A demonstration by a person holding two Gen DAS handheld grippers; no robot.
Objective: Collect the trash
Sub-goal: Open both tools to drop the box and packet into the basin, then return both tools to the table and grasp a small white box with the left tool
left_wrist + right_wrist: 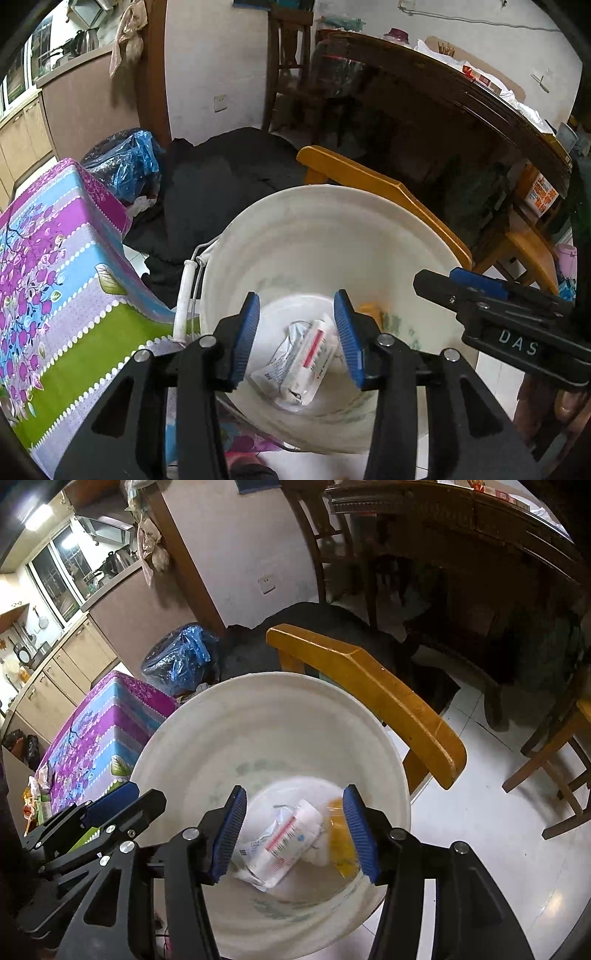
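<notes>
A white plastic bucket (413, 229) (207, 716) stands on the floor below both grippers. At its bottom lie crumpled white packets with red print (308, 356) (280, 840). A blurred yellow wrapper (341, 834) (369, 308) shows inside the bucket beside them. My left gripper (297, 314) hangs over the bucket mouth, open, with nothing between its blue pads (246, 334). My right gripper (295, 797) hangs beside it, also open and empty. Each gripper shows in the other's view: the right gripper (439, 278) at the right edge, the left gripper (122, 801) at the lower left.
A yellow wooden chair back (373, 184) (369, 694) rises just behind the bucket. A floral-covered box (55, 277) (103, 720) stands to the left, with a blue plastic bag (129, 162) (181, 657) behind it. A dark table (443, 96) stands at the back right, above white floor tiles (480, 830).
</notes>
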